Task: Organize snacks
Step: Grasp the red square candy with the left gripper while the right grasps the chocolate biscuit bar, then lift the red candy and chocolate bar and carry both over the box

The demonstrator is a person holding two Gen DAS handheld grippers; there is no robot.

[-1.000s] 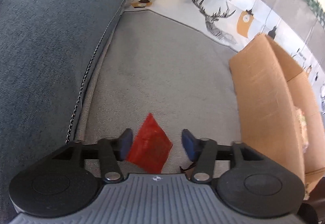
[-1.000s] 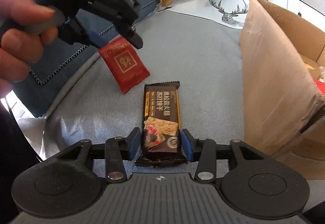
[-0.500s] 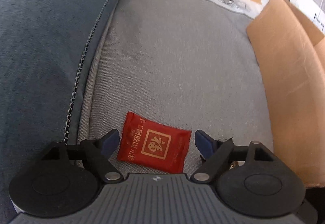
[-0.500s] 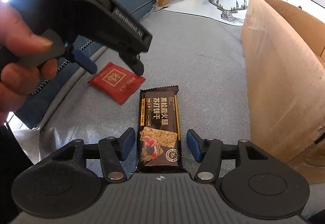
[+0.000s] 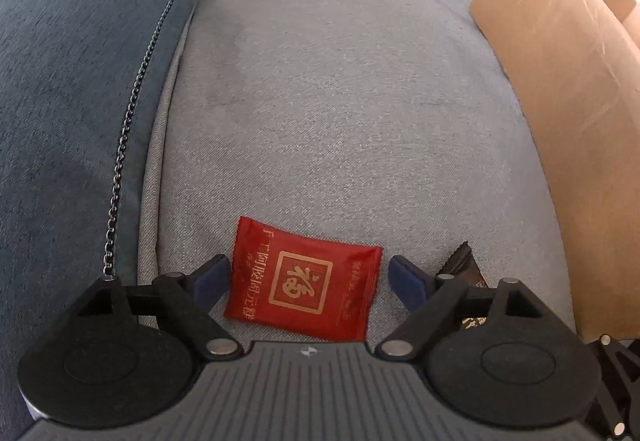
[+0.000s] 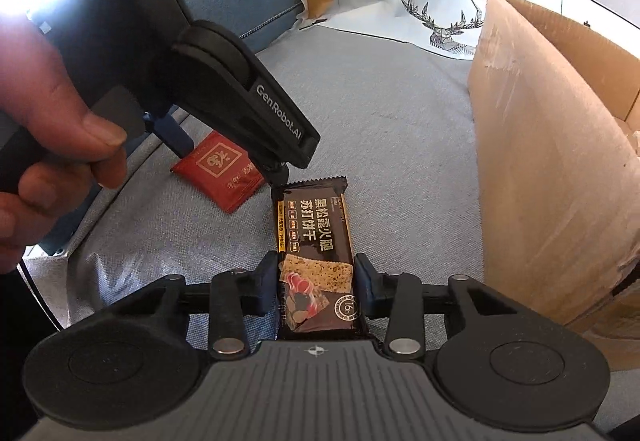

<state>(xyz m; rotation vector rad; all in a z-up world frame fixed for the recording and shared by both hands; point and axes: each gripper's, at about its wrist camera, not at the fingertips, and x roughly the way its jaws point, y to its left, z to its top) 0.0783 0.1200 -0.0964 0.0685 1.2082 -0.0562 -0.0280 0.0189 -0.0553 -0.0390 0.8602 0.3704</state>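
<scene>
Two snacks were addressed on the grey cushion (image 5: 340, 121).
The dark cracker bar (image 6: 316, 265) was pinched by the right gripper (image 6: 316, 285); the red packet (image 5: 302, 281) lay loose between the wide-spread left gripper (image 5: 308, 279). The slick wrapper could be squeezed out short of the cardboard box (image 6: 552, 161).

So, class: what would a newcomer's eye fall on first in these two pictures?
First, the red snack packet with its gold emblem, flat on the grey sofa cushion between the open left gripper. Then the dark cracker bar, pinched by the right gripper, with the cardboard box on its right.
</scene>
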